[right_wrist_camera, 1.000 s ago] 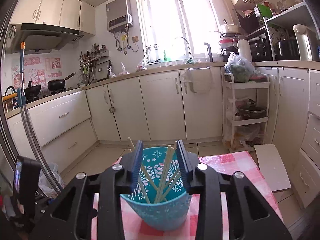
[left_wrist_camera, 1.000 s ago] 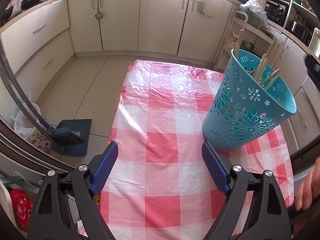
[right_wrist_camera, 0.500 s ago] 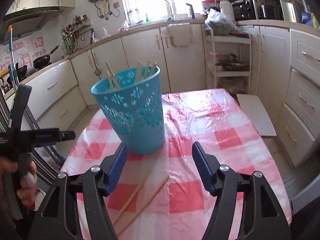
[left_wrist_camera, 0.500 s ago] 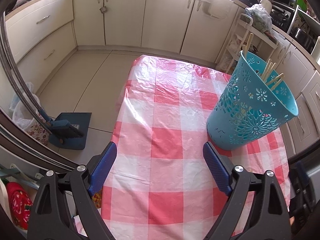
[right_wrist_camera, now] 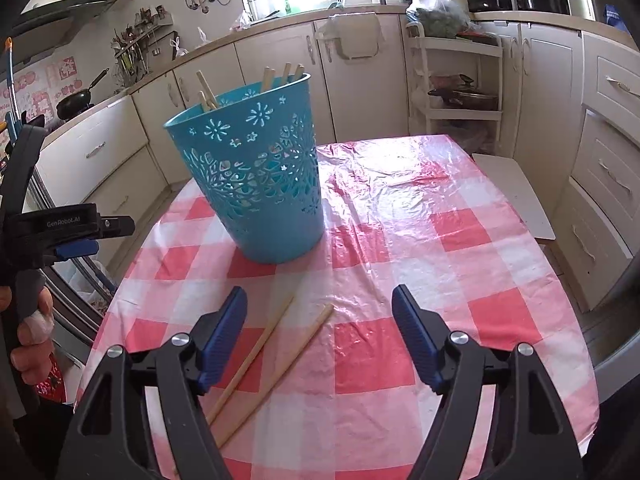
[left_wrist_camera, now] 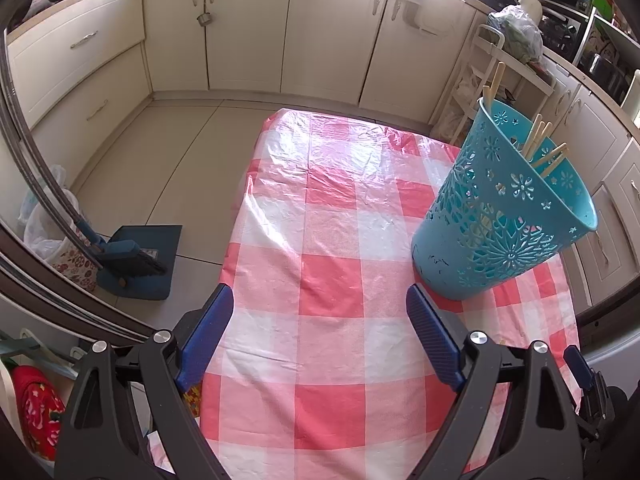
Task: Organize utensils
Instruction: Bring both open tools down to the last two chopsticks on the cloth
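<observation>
Both claws gape wide, gripping nothing. The right claw (right_wrist_camera: 319, 320) hovers low over the checked worktop (right_wrist_camera: 440, 240), two loose chopsticks (right_wrist_camera: 280, 344) lying flat just by its left finger (angled toward the basket). The teal basket (right_wrist_camera: 256, 184) stands beyond them, more chopsticks (right_wrist_camera: 276, 76) poking out. The left claw (left_wrist_camera: 320, 320) hangs above bare cloth, basket at far right.

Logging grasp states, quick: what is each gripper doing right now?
Left gripper: open, holding nothing.
Right gripper: open, holding nothing, above two loose wooden chopsticks.
</observation>
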Tool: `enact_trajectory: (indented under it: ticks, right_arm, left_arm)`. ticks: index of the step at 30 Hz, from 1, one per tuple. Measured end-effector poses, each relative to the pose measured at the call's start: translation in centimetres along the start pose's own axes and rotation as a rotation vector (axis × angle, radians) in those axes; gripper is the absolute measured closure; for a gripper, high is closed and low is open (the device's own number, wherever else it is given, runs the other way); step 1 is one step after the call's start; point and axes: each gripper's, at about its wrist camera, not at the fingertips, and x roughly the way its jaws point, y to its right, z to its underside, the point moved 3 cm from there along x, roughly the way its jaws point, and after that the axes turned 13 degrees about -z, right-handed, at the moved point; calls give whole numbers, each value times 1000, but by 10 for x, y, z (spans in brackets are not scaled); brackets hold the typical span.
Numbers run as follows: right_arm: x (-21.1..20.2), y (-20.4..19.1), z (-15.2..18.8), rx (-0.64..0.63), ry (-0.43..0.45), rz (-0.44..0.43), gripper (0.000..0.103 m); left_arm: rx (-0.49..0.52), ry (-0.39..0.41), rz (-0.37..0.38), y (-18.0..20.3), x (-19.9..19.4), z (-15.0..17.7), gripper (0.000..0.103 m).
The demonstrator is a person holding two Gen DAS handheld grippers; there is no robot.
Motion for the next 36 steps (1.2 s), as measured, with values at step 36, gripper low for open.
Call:
enact_trajectory:
  ticks: [36]
  right_arm:
    - [1,4,10,22,-47,-9,31]
  left_arm:
    - [0,0,-1,-1,1,2,19]
